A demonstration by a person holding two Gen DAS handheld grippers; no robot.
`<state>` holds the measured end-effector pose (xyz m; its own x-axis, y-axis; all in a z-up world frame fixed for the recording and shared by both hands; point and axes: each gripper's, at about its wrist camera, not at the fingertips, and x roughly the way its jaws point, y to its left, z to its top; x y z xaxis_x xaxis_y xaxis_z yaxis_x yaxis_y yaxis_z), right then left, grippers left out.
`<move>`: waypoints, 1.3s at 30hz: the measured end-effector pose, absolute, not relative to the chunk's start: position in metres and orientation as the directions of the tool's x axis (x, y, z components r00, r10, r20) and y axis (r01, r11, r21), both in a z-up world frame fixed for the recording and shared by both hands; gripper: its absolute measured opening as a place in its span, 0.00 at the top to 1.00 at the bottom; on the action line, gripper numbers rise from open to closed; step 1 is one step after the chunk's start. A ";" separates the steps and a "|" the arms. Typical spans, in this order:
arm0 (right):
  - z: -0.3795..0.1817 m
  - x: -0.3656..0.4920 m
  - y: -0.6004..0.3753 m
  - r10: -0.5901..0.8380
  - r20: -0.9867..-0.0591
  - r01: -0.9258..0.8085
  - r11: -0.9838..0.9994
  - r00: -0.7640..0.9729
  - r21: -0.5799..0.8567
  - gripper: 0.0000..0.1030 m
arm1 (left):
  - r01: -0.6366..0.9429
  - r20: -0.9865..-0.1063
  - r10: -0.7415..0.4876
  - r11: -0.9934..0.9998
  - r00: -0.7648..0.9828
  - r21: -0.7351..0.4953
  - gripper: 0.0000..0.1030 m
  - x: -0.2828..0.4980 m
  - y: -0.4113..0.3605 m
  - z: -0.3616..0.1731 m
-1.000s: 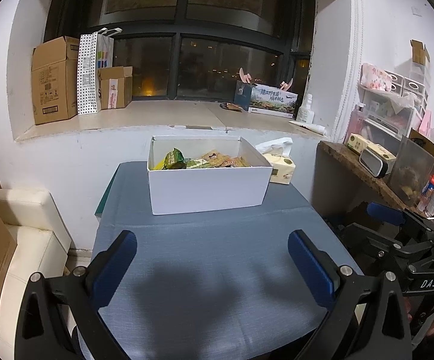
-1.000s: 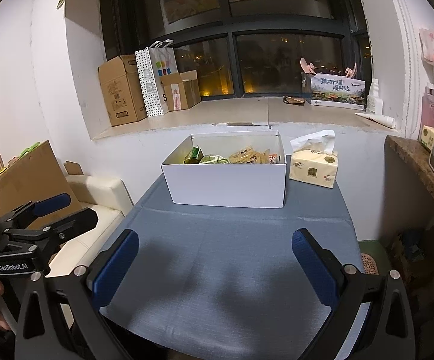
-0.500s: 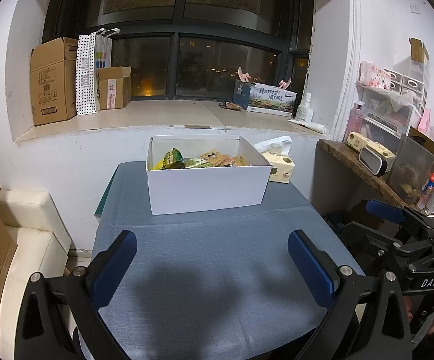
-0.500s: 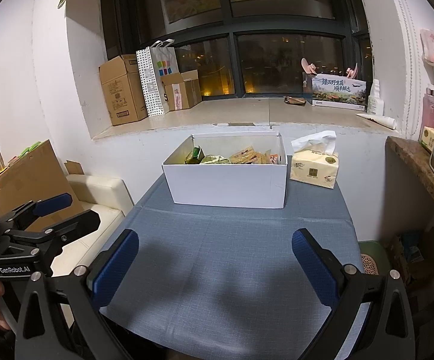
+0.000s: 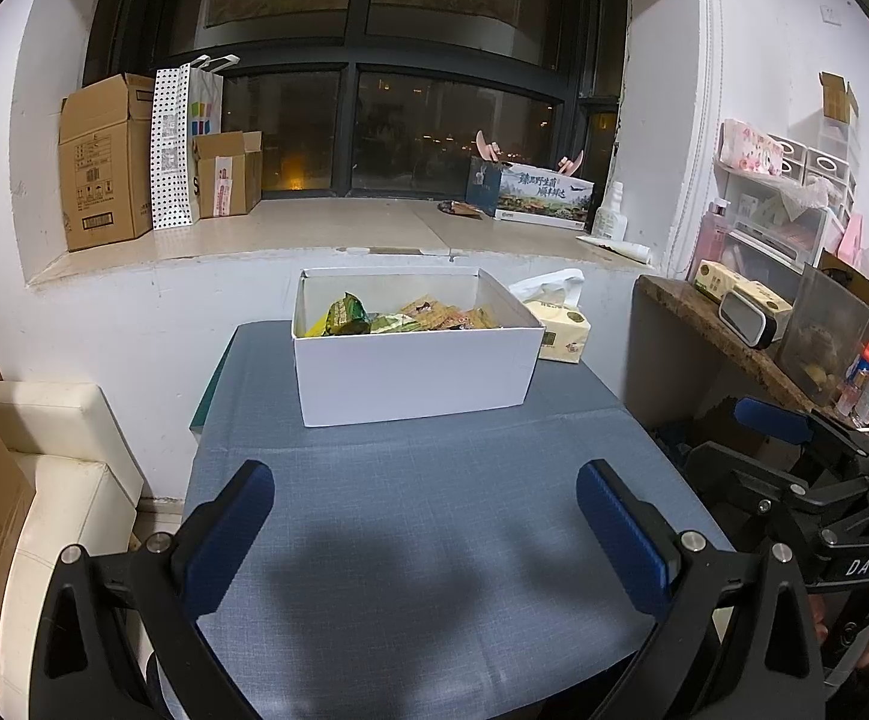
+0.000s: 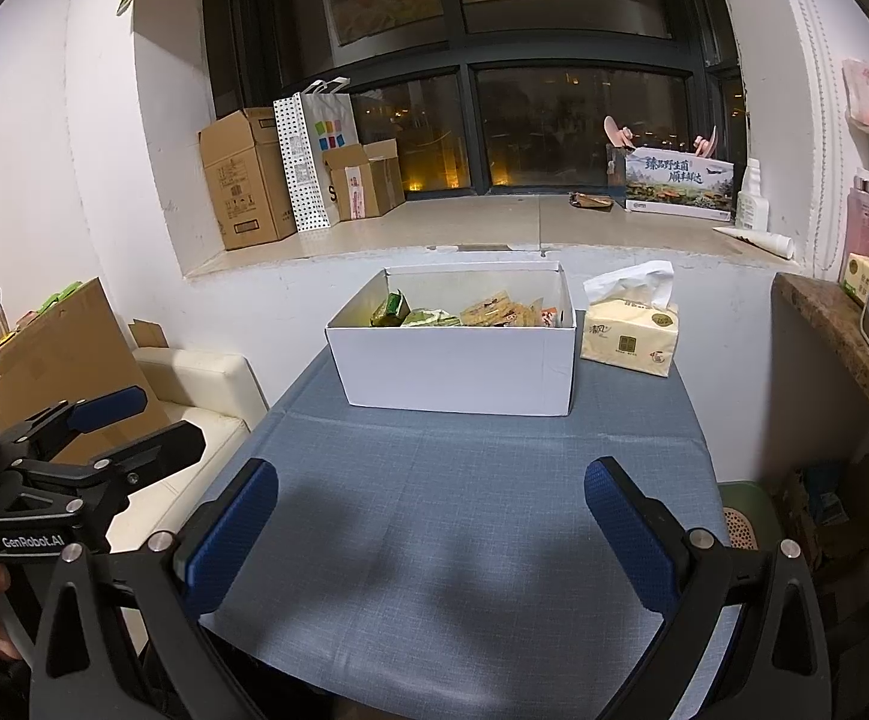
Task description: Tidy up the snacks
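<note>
on the blue-grey tablecloth (image 5: 434,516), toward the far edge by the wall, sits a white box (image 5: 416,372) with its top open, and a heap of snack packets (image 5: 398,319) lies inside it: a green one at the left, orange-tan ones toward the right, though the print on them is too small to read. just beside the box's right end stands a yellow tissue pack (image 6: 629,339) with a white sheet sticking up. the left gripper (image 5: 425,519) hovers over the near part of the cloth, its blue-padded fingers spread wide with nothing between them. the right gripper (image 6: 431,519) is likewise spread wide and empty, well short of the box. behind the table, cardboard cartons (image 5: 104,162) and a spotted paper bag (image 5: 179,147) stand on the window ledge.
</note>
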<state>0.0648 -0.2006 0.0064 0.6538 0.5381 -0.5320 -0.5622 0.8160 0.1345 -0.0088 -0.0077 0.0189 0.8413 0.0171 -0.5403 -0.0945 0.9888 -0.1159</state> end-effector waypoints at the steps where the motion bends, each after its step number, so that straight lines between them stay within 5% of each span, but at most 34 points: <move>1: 0.006 0.065 -0.201 0.538 -0.532 -0.562 0.816 0.654 0.135 0.00 | -0.094 -0.540 0.017 0.989 0.841 -0.115 0.00 -0.009 -0.008 0.019; 39: 0.004 0.064 -0.199 0.537 -0.538 -0.560 0.817 0.650 0.139 0.00 | -0.089 -0.548 0.013 0.990 0.837 -0.113 0.00 -0.007 -0.012 0.016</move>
